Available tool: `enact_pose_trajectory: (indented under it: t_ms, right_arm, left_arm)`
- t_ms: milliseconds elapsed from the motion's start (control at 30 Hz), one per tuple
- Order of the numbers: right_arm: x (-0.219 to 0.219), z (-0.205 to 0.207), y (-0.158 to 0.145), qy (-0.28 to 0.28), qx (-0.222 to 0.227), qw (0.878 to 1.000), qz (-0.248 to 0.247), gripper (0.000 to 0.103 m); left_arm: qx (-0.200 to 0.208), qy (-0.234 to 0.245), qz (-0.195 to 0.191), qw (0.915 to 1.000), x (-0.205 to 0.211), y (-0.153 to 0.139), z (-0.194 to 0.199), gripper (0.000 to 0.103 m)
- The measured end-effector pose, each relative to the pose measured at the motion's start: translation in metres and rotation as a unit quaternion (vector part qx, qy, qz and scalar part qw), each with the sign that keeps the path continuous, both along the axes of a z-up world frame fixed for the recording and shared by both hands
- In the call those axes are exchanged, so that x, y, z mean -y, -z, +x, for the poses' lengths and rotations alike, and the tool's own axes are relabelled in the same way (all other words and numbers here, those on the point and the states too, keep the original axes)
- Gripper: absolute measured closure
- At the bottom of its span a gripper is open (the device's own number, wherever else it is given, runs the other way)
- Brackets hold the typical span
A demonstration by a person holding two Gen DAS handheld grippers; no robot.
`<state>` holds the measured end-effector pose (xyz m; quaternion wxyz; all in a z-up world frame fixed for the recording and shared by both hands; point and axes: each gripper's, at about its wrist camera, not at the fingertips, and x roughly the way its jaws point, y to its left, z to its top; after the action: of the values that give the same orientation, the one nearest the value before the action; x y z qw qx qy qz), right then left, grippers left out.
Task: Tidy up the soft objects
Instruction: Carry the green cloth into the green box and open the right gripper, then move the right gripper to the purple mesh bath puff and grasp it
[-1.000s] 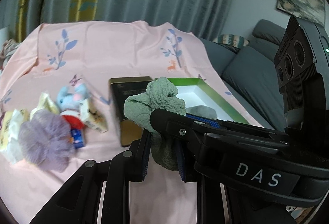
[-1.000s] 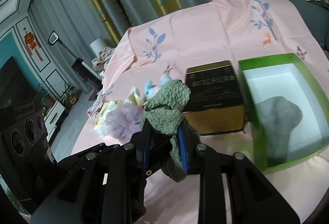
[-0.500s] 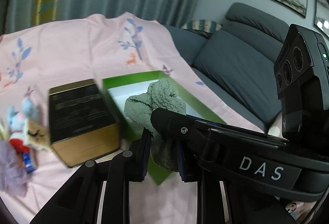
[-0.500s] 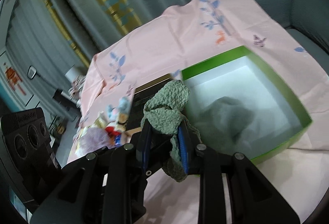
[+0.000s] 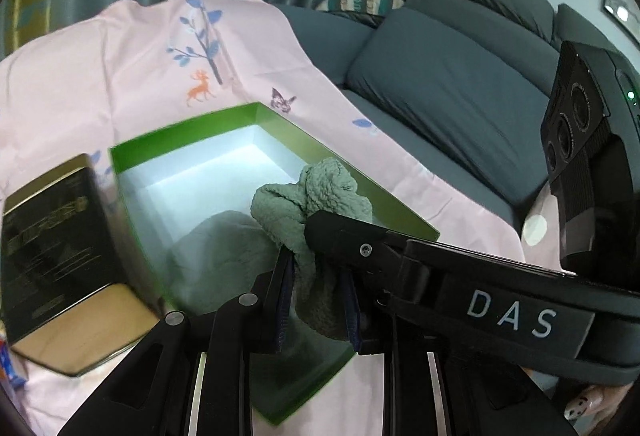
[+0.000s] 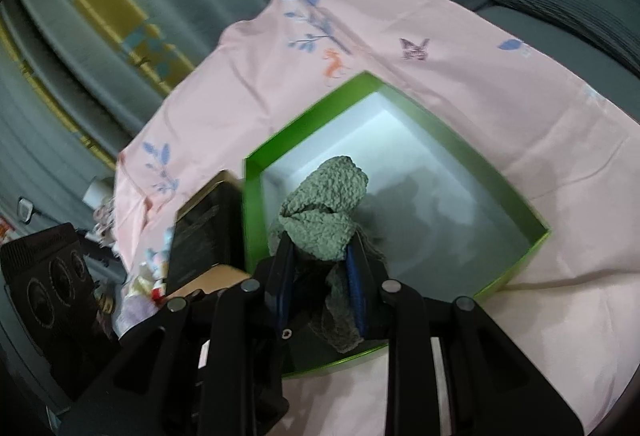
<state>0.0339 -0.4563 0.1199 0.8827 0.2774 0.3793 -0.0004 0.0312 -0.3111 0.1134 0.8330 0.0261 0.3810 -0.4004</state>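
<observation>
Grippers, left and right, are each clamped on one bunched sage-green fleecy cloth, sharing its limp weight over the green box (another grey-green cloth apparently lies inside).

gold tin blurred — print unreadable, toys half-hidden

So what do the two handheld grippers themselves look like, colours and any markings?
Both are matte black with angular linkage arms, silver pivot pins and blue pads lining the jaws. The left gripper sits beside the right gripper, whose body carries white "DAS" lettering. Each view shows the other unit's black ribbed camera block with round lenses. A painted fingernail shows at the corner.
</observation>
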Motion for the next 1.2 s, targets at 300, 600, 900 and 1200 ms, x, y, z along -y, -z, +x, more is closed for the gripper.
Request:
enact_pose_trajectory:
  t_ms: [300, 600, 900, 1200]
  right_arm:
    - [0.014, 0.002, 0.015, 0.040, -0.038, 0.998, -0.011, 0.077]
    - [0.012, -0.008, 0.000, 0.055, -0.016, 0.998, -0.024, 0.055]
    - [-0.010, -0.023, -0.025, 0.042, 0.033, 0.998, -0.043, 0.020]
    - [-0.057, -0.023, -0.036, -0.002, 0.045, 0.996, -0.074, 0.017]
  left_arm:
    - [-0.024, -0.002, 0.022, 0.9995, 0.013, 0.017, 0.008, 0.080]
    - [0.008, -0.037, 0.017, 0.9991, -0.012, -0.006, -0.008, 0.034]
    - [0.044, -0.097, 0.024, 0.9940, -0.072, -0.036, -0.039, 0.027]
    - [0.052, -0.164, 0.019, 0.9849, -0.150, -0.046, -0.059, 0.017]
